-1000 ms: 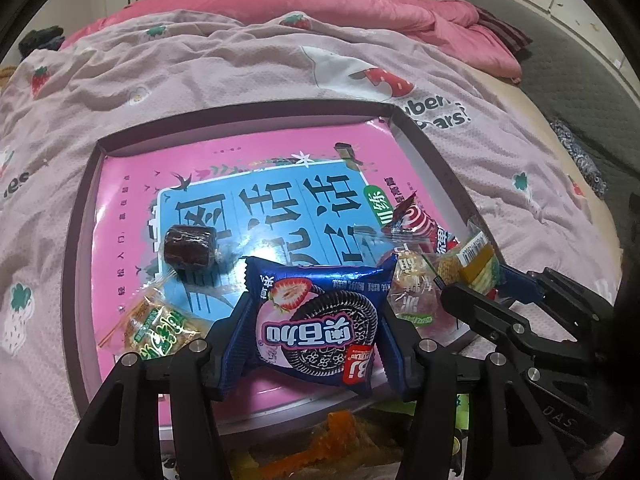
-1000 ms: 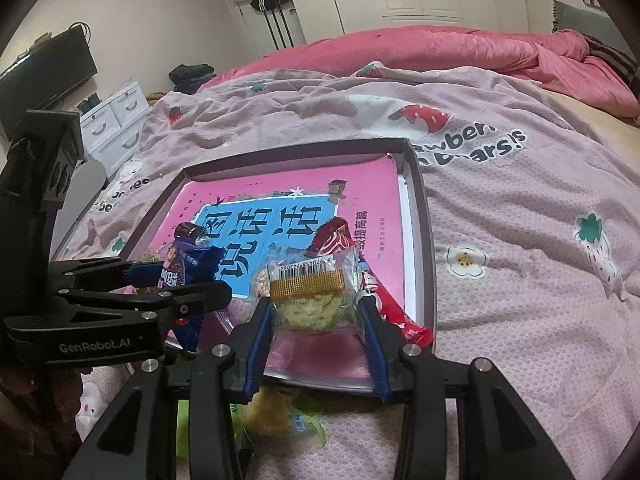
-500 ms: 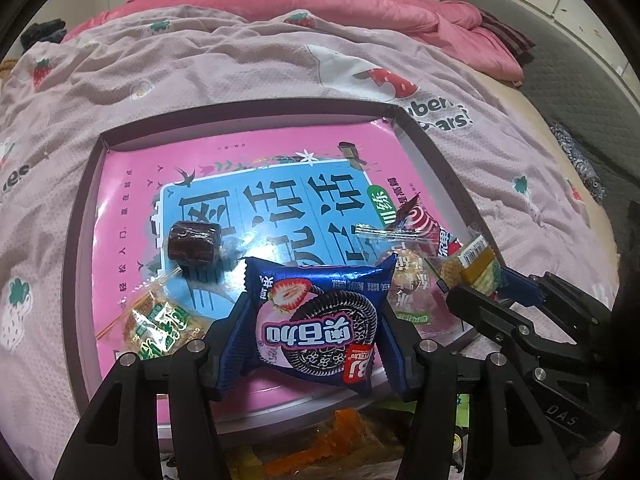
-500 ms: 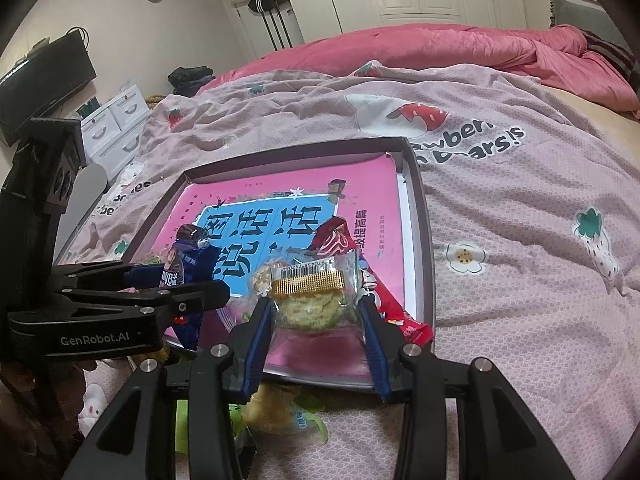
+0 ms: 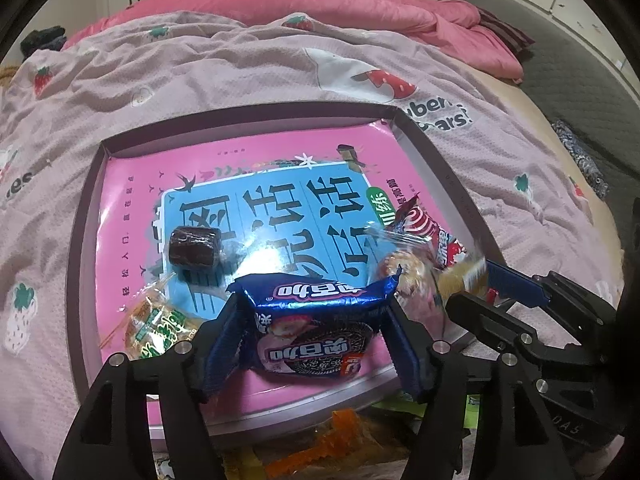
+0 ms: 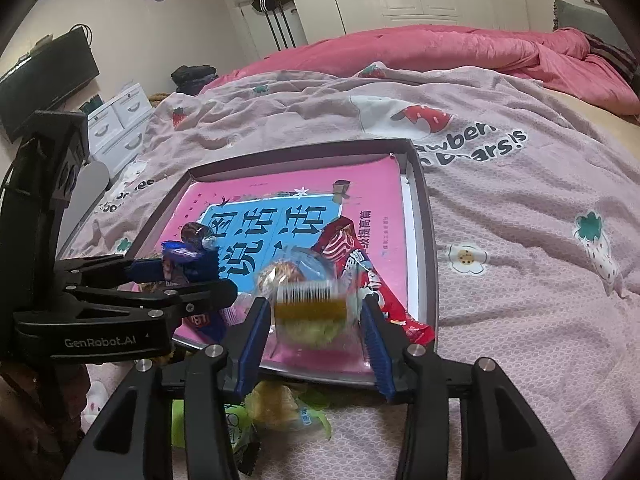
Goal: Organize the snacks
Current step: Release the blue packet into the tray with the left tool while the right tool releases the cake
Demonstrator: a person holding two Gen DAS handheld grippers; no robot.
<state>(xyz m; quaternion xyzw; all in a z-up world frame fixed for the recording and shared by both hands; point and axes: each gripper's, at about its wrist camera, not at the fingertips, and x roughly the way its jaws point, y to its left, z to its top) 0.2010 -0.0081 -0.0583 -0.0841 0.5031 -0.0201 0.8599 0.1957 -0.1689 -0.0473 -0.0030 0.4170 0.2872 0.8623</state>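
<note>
A dark-rimmed tray (image 5: 448, 168) lined with a pink and blue book cover lies on the bed. My left gripper (image 5: 316, 332) has opened around a blue Oreo cookie pack (image 5: 316, 328), which tips down between the fingers over the tray's near edge. My right gripper (image 6: 314, 320) has opened around a clear pack with a gold strip (image 6: 310, 306), blurred as it drops. On the tray lie a dark wrapped candy (image 5: 194, 246), a green and yellow pack (image 5: 158, 330), a red swirl pack (image 5: 424, 226) and a round clear-wrapped pastry (image 5: 408, 276).
Loose snacks (image 6: 276, 404) in green, yellow and orange wrappers lie on the pink strawberry blanket (image 6: 520, 280) just before the tray's near edge. A pink duvet (image 5: 320, 4) is bunched at the far side. White drawers (image 6: 120, 120) stand left of the bed.
Both grippers have opened. The Oreo pack has tipped and slid down between the left fingers. The gold-strip pack is falling from the right fingers, blurred.
</note>
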